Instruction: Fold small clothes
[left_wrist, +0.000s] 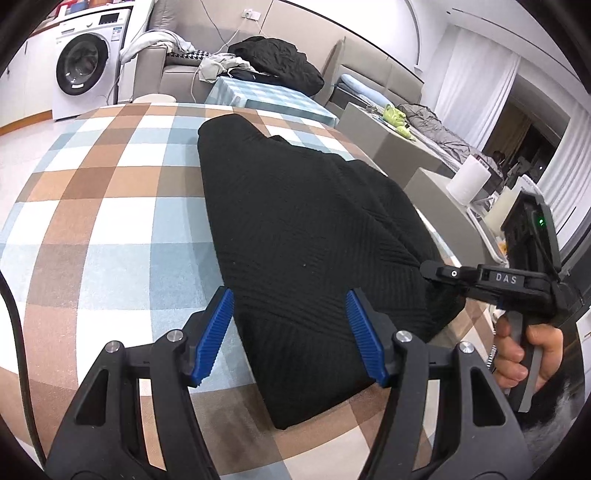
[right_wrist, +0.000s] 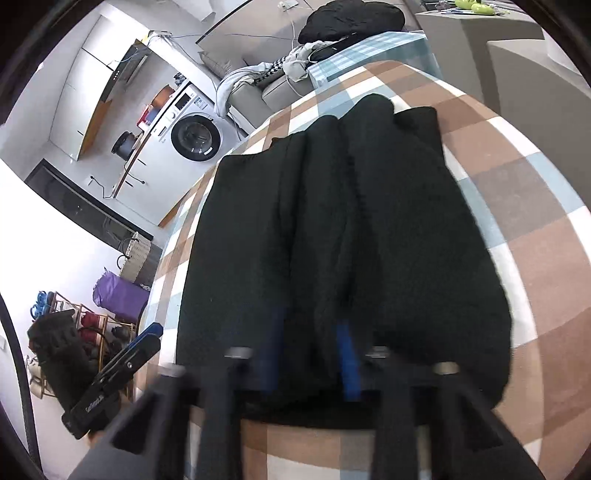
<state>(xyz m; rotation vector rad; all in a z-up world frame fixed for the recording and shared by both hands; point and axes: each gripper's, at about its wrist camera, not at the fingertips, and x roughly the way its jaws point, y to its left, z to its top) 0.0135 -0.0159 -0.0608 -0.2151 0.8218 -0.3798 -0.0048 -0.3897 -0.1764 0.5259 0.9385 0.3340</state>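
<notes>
A black knit garment (left_wrist: 306, 240) lies folded on the checked tablecloth (left_wrist: 110, 206). My left gripper (left_wrist: 291, 332) is open, its blue pads on either side of the garment's near corner, just above it. My right gripper (left_wrist: 428, 267) reaches in from the right at the garment's right edge. In the right wrist view the garment (right_wrist: 351, 240) fills the middle, and my right gripper (right_wrist: 310, 354) has its blue pads around a fold at the near edge. That view is blurred. The left gripper (right_wrist: 147, 334) shows at the lower left.
A washing machine (left_wrist: 86, 61) stands at the back left. A sofa with a black coat (left_wrist: 277, 62) and loose clothes is behind the table. Grey cabinets (left_wrist: 391, 140) and a paper roll (left_wrist: 469, 177) are to the right. A shoe rack (right_wrist: 88, 325) stands on the floor.
</notes>
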